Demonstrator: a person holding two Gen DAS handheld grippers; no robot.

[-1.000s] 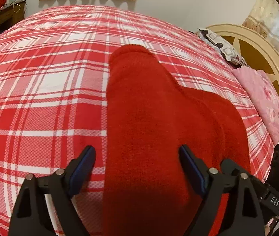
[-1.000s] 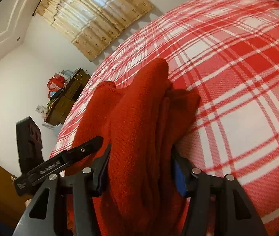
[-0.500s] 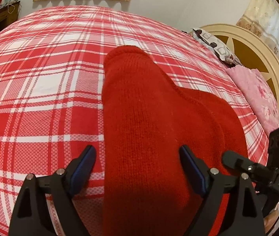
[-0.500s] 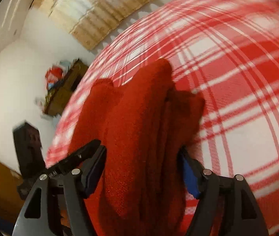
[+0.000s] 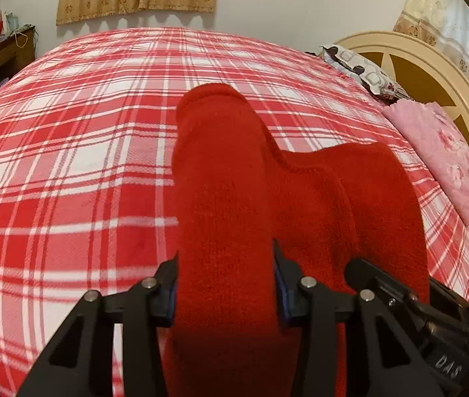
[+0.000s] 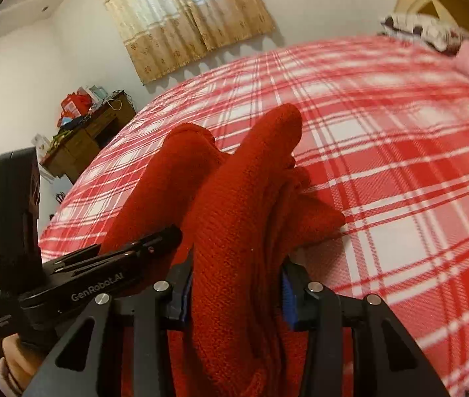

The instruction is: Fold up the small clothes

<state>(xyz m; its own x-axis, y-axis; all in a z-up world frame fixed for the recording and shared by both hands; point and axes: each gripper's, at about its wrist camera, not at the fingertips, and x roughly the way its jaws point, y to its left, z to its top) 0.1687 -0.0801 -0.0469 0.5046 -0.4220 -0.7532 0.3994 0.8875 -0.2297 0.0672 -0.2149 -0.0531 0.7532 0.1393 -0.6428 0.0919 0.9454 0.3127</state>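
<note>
A red knitted garment (image 5: 231, 182) lies on the red and white plaid bedspread (image 5: 69, 165), its far end stretching away from me. My left gripper (image 5: 226, 284) is shut on its near edge, the blue pads pressing a thick fold from both sides. In the right wrist view the same garment (image 6: 244, 205) is bunched in several layers, and my right gripper (image 6: 237, 294) is shut on that bundle. The left gripper's body (image 6: 78, 281) sits close at the left. The cloth under both grips is hidden.
A cream wooden headboard (image 5: 433, 76) rises at the right, with a pink pillow (image 5: 446, 152) and a patterned pillow (image 5: 360, 69) before it. A wooden cabinet (image 6: 85, 135) with clutter stands by the wall. Beige curtains (image 6: 184, 16) hang behind.
My left gripper's jaws have closed from wide open onto the garment's near fold. The right gripper has tightened on its bundle and swung to face the head of the bed.
</note>
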